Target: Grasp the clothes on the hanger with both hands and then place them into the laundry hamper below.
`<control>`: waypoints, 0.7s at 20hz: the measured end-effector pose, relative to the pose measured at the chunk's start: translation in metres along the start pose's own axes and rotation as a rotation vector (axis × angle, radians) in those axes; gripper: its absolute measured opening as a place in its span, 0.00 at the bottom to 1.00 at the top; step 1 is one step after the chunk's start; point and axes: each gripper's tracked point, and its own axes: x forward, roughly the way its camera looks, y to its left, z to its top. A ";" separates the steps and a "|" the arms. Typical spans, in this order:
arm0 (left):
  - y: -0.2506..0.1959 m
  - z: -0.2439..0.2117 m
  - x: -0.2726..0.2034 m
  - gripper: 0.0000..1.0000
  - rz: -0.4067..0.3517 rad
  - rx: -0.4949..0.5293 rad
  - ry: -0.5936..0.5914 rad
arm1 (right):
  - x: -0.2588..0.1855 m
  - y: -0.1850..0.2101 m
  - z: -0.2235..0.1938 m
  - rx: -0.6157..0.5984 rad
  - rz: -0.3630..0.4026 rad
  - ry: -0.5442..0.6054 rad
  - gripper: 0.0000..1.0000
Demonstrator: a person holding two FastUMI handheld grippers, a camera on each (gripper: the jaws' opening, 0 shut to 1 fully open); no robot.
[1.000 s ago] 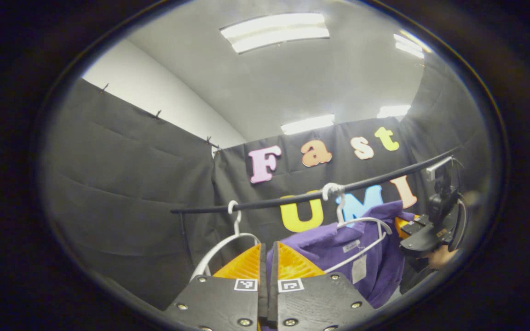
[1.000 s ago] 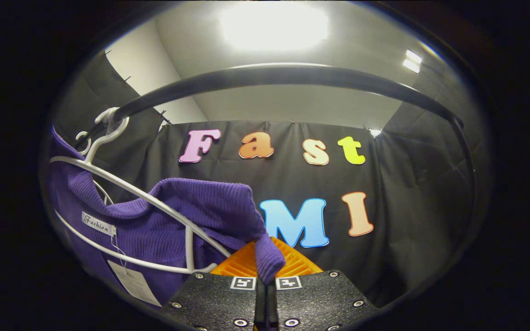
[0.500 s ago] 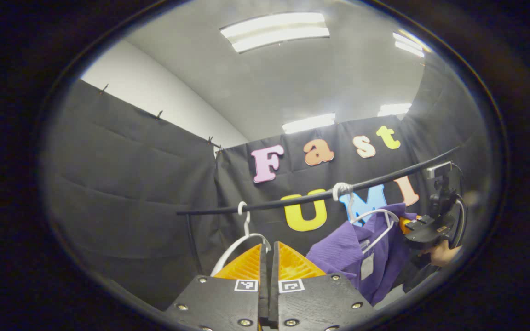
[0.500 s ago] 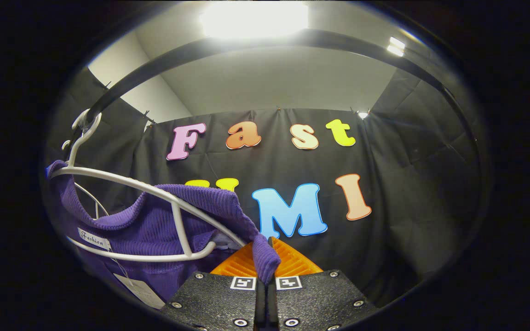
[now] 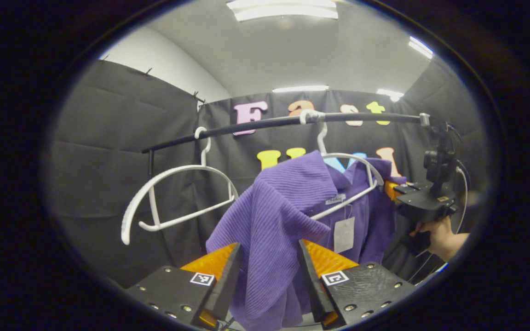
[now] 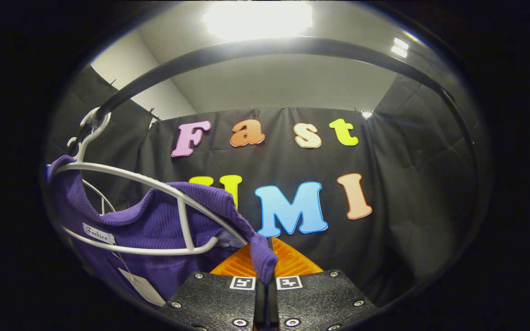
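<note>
A purple knit sweater point(image 5: 283, 207) hangs on a white hanger point(image 5: 352, 158) from the black rail point(image 5: 256, 124). My left gripper point(image 5: 268, 246) is open, and the sweater's near shoulder drapes down between its two orange fingers. In the left gripper view my right gripper point(image 5: 391, 189) holds the far shoulder, with a hand point(image 5: 440, 234) under it. In the right gripper view the right gripper point(image 6: 267, 243) is shut on a fold of the sweater point(image 6: 154, 225), just beside the hanger's point(image 6: 154, 186) end. The hamper is out of sight.
An empty white hanger point(image 5: 173, 172) hangs on the rail to the left of the sweater. In the right gripper view the rail point(image 6: 292, 46) arches close overhead. Black cloth walls close in the booth on all sides.
My left gripper has opened and moved in on the sweater, whose near shoulder now hangs between its fingers. The right gripper kept its grip and barely moved.
</note>
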 end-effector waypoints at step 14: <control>0.061 0.106 -0.038 0.00 0.082 0.106 -0.223 | 0.015 -0.008 0.020 -0.016 -0.003 -0.056 0.02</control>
